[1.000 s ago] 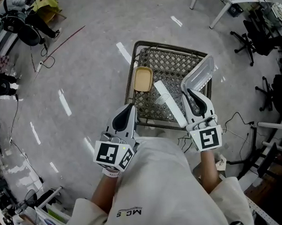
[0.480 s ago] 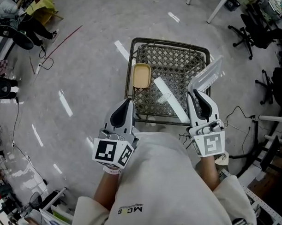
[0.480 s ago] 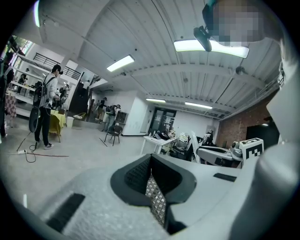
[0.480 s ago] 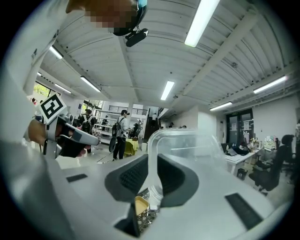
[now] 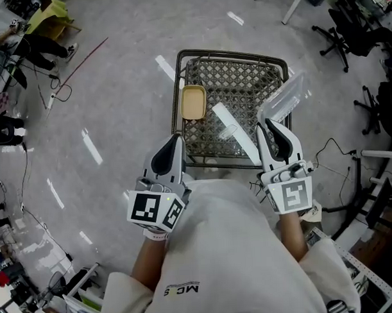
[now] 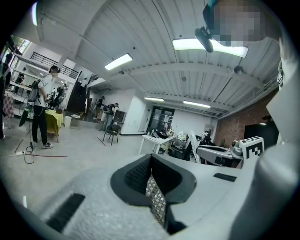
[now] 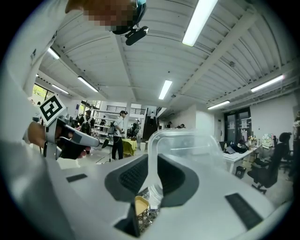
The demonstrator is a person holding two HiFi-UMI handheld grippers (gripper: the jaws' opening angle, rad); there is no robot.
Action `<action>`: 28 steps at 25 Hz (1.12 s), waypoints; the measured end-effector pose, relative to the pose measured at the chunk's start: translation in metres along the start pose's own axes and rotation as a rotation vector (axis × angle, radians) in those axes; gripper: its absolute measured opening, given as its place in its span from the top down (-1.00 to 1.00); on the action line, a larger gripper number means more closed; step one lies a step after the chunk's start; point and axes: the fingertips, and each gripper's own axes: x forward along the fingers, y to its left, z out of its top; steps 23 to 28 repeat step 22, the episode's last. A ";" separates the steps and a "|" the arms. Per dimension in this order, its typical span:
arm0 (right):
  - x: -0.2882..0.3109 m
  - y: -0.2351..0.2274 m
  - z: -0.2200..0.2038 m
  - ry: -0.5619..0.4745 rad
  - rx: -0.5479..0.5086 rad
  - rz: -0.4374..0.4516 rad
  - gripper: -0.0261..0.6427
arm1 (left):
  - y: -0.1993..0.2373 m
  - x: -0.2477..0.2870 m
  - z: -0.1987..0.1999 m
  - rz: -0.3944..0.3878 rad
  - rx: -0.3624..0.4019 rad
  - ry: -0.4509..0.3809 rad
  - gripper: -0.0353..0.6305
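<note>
— Right side?
— Pinching a clear plastic container (image 5: 285, 98) by its thin wall in the right claw (image 5: 269, 127), jaws pressed onto the plastic. Tilted, up at the right rim of the wire basket (image 5: 231, 53); cannot tell whether touching that rim.
— And the left claw (image 5: 175, 142)?
— Closed up with nothing between, going by the left gripper view, with only basket mesh seen through the slit. Hanging over the floor (image 5: 117, 91), just beside the basket's near left corner.
— Inside the basket?
— A tan tray (image 5: 194, 102) against the left wall. A long white strip (image 5: 237, 135) lying slantwise across the middle, with something small and clear on it, too faint to name.
— Step in hand, then?
— Looks like carrying: gripped and held at the basket's edge, not set down.
— Needed for any further move?
— A steady pinch on plastic that probably flexes and slips. Keeping well off the white strip and the rim. No counting on the left claw until opened.
</note>
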 end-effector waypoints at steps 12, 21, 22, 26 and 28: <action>0.009 0.004 0.002 0.004 0.000 0.012 0.70 | 0.007 0.002 0.000 0.002 -0.005 0.009 0.82; 0.008 0.001 -0.002 0.015 0.005 0.000 0.70 | 0.007 0.004 -0.002 -0.004 -0.003 0.012 0.82; 0.008 0.000 -0.002 0.016 0.005 -0.002 0.70 | 0.007 0.004 -0.001 -0.003 -0.001 0.011 0.82; 0.008 0.000 -0.002 0.016 0.005 -0.002 0.70 | 0.007 0.004 -0.001 -0.003 -0.001 0.011 0.82; 0.008 0.000 -0.002 0.016 0.005 -0.002 0.70 | 0.007 0.004 -0.001 -0.003 -0.001 0.011 0.82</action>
